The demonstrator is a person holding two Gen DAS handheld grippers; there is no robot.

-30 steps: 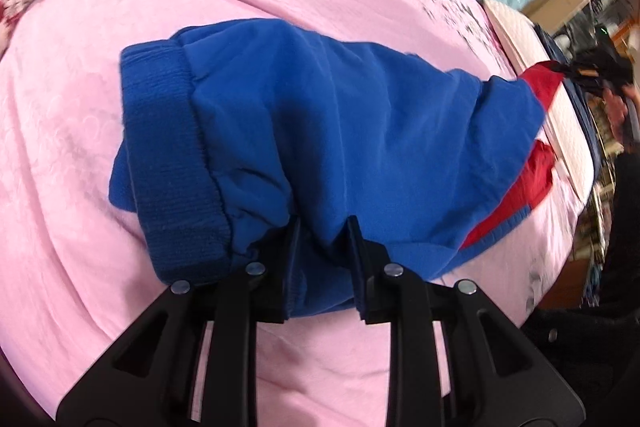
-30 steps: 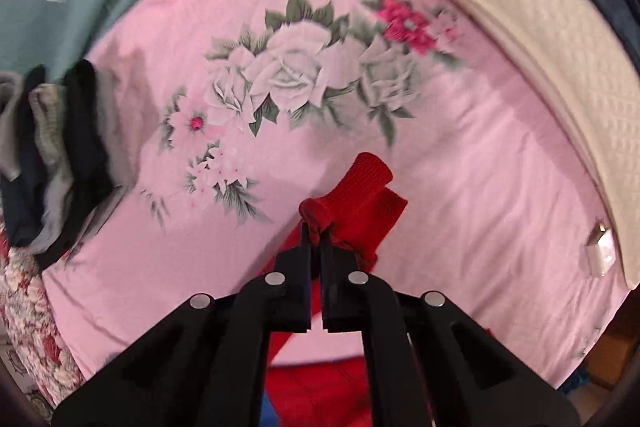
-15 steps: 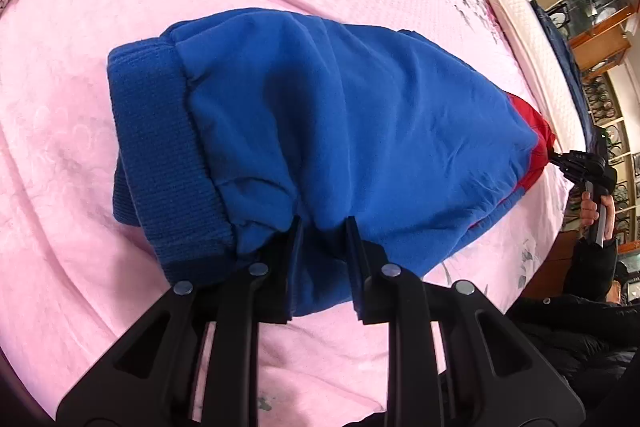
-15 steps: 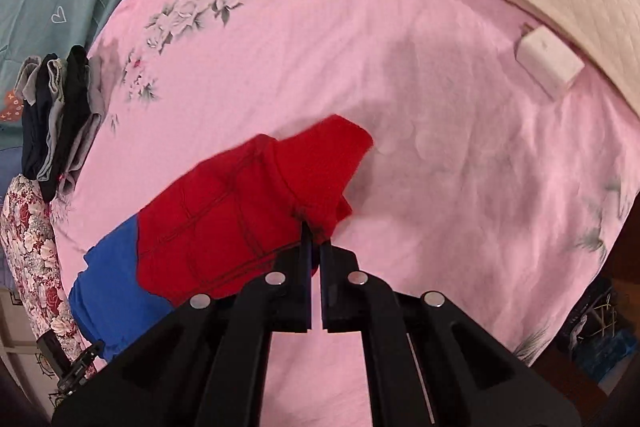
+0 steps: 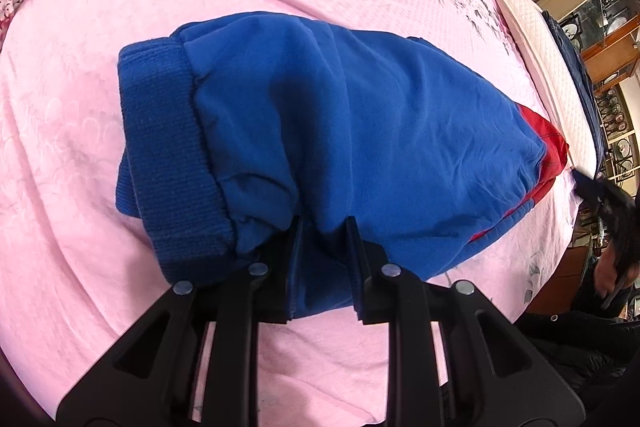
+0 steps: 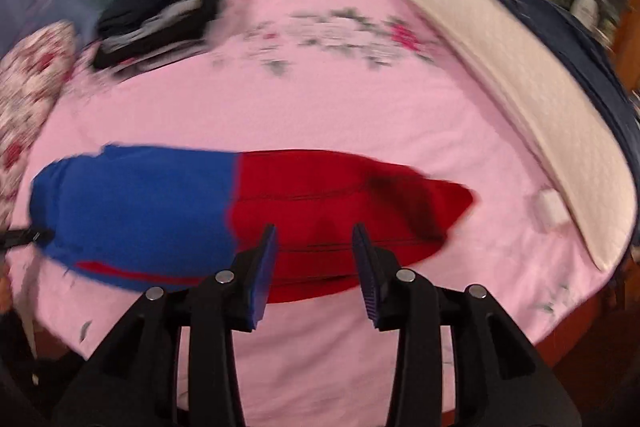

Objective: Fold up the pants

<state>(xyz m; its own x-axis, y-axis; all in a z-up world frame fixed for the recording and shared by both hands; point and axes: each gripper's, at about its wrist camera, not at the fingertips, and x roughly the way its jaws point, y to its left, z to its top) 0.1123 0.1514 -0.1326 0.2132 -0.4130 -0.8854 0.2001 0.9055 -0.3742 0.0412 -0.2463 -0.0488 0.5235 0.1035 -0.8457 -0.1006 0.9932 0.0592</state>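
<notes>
Released since half a second ago, the red cuff end no longer sits in the right gripper [image 6: 314,259], whose fingers now stand spread, just short of the pants [image 6: 256,211] lying flat at twelve o'clock on the pink bedspread [image 6: 320,99]. At the waistband [image 5: 168,155], the left gripper [image 5: 322,251] stays clamped on blue fabric, the pants stretching toward two o'clock.

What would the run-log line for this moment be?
task: fold pants | left gripper: shut on pants near blue waistband | right gripper: open, holds nothing | pants: flat on pink bedspread
</notes>
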